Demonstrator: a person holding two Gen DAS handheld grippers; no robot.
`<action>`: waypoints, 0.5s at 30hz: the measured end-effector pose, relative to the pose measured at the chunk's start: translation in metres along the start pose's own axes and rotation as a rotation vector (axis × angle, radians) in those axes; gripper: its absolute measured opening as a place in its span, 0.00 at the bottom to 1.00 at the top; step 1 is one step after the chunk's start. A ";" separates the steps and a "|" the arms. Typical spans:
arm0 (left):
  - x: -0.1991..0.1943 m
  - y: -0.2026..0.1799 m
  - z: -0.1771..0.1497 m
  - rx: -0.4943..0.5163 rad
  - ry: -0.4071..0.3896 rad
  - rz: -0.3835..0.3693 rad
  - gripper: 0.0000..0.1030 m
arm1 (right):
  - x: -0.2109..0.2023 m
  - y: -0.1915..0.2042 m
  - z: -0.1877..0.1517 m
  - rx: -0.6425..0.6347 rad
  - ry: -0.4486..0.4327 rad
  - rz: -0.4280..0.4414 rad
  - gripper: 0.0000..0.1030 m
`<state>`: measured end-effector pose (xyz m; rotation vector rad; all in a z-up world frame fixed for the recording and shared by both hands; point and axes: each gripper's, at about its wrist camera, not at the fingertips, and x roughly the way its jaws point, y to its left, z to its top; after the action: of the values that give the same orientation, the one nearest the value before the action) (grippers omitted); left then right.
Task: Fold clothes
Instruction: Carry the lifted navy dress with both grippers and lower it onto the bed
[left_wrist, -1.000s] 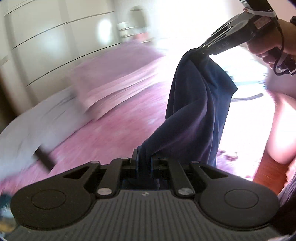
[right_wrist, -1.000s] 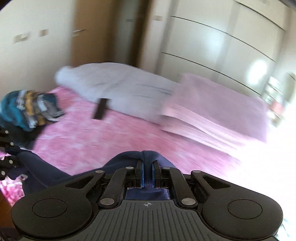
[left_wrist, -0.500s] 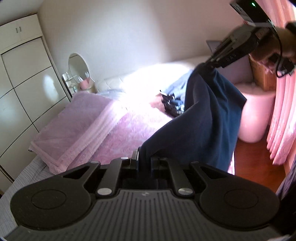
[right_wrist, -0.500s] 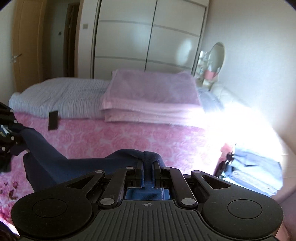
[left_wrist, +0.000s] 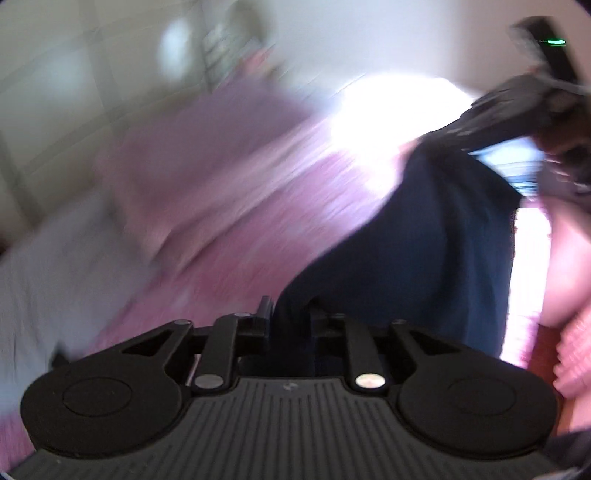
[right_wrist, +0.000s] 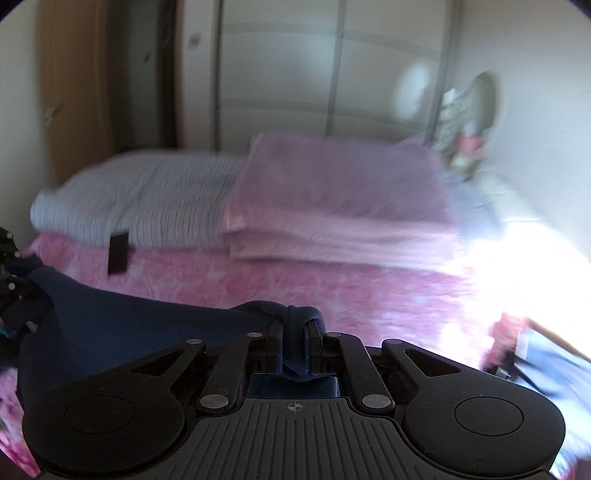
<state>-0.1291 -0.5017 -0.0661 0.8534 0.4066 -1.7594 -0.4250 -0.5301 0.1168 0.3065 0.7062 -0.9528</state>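
A dark navy garment hangs in the air between my two grippers above the pink bed. My left gripper is shut on one edge of it. My right gripper is shut on another bunched edge, and the cloth stretches from it to the left, where the left gripper's fingers show at the frame edge. In the left wrist view the right gripper holds the cloth at upper right. Both views are motion-blurred.
The bed has a pink floral cover. A folded pink blanket and a grey striped pillow lie at its head. A small dark object lies near the pillow. White wardrobes stand behind. Folded clothes lie at right.
Both grippers have swung with the garment still held between them; the views have panned and turned blurry. The cloth now stretches flatter between the grippers.
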 end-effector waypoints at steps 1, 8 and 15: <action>0.026 0.012 -0.001 -0.043 0.033 0.038 0.21 | 0.038 -0.010 0.003 -0.021 0.024 0.008 0.35; 0.095 0.029 -0.052 -0.152 0.187 0.117 0.40 | 0.168 -0.045 -0.036 -0.117 0.121 0.133 0.63; 0.134 -0.067 -0.144 0.317 0.359 0.018 0.48 | 0.214 -0.011 -0.171 -0.402 0.330 0.276 0.63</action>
<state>-0.1614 -0.4765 -0.2702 1.4053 0.3544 -1.6788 -0.4235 -0.5816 -0.1529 0.1989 1.1059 -0.4854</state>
